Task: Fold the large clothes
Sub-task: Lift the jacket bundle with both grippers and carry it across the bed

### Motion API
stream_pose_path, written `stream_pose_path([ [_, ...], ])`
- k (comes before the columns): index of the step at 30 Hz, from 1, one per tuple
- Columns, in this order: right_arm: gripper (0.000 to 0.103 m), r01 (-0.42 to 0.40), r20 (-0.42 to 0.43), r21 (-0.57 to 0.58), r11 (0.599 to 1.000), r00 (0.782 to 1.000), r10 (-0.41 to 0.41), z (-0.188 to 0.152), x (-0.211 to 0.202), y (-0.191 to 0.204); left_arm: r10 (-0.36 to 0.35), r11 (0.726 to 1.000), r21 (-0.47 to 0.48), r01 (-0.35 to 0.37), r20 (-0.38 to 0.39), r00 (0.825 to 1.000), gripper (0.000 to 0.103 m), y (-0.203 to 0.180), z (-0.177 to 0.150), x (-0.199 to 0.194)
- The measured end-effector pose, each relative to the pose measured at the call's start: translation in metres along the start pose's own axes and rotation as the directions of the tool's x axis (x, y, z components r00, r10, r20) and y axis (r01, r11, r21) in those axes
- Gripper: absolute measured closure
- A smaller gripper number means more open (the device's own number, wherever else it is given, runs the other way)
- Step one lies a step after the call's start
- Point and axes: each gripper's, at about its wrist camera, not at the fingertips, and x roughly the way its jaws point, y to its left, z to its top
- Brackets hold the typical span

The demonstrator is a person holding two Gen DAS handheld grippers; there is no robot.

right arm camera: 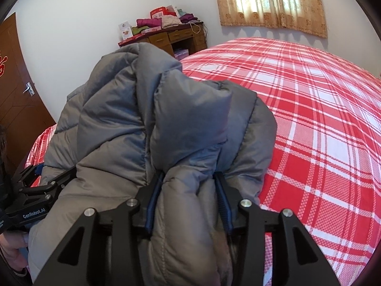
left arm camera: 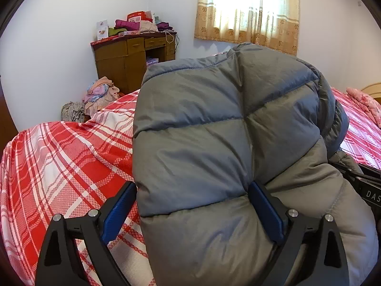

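A grey quilted puffer jacket [left arm camera: 214, 124] hangs bunched over the red plaid bed [left arm camera: 59, 166]. My left gripper [left arm camera: 193, 190] is shut on a thick fold of the jacket, which bulges between its blue pads [left arm camera: 266, 205]. My right gripper [right arm camera: 188, 183] is shut on another bunched part of the same jacket [right arm camera: 147, 124]. The left gripper also shows at the left edge of the right wrist view [right arm camera: 35, 190]. The right gripper's body shows at the right edge of the left wrist view [left arm camera: 366, 186].
The bed [right arm camera: 321, 119] stretches to the right under a curtained window [right arm camera: 271, 2]. A wooden desk [left arm camera: 133, 54] piled with clothes and boxes stands in the far corner. More clothes [left arm camera: 100, 95] lie heaped beside the bed. A brown door [right arm camera: 16, 83] is at the left.
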Motion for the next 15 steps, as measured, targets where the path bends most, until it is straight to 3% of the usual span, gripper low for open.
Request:
stream_pose_path([
  [15,0.047,0.033,-0.013,0.008,0.999,0.999,-0.033,0.0000,0.0052,0.0006,-0.012,1.000,-0.021,0.012,-0.006,1.000,0.003,0.0074,-0.0027,0.0106],
])
